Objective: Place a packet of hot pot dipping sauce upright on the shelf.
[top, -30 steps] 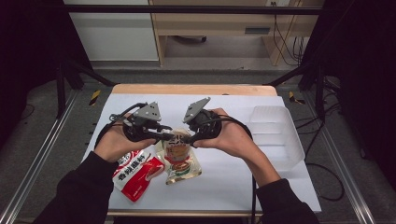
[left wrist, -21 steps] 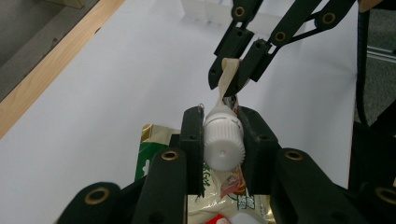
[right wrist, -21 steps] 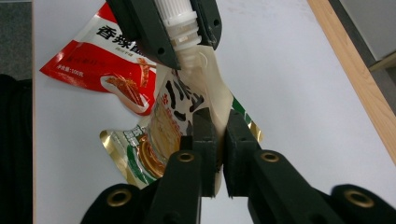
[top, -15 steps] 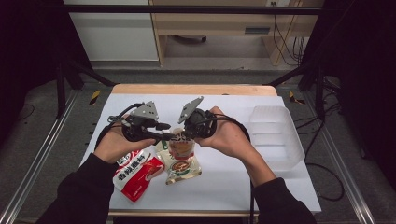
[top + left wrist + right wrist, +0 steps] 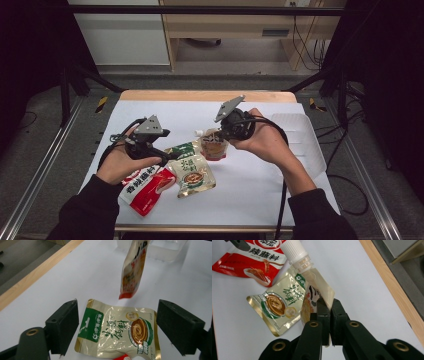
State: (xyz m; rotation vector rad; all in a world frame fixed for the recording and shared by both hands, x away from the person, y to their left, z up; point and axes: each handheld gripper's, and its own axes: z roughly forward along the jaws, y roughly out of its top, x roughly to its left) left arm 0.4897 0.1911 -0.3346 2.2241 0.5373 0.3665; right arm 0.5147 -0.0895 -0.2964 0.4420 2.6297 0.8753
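My right gripper (image 5: 329, 305) is shut on one edge of a spouted pouch (image 5: 312, 290) with a white cap (image 5: 292, 250). In the high view that pouch (image 5: 214, 146) hangs just above the table's middle from the right gripper (image 5: 222, 136). My left gripper (image 5: 117, 312) is open, and its jaws have just been opening. Nothing is gripped between them. A green-and-gold sauce pouch (image 5: 117, 330) lies flat on the table beneath them. In the high view the left gripper (image 5: 170, 155) is low at the left, beside that pouch (image 5: 192, 172).
A red sauce pouch (image 5: 147, 185) lies at the front left, partly under the left hand. A clear plastic tub (image 5: 302, 140) stands at the right, behind the right forearm. The white tabletop (image 5: 250, 190) has a wooden far edge.
The left gripper opened, let go of the spouted pouch and dropped back left and down. The right gripper closed on the pouch and carried it a little right and up.
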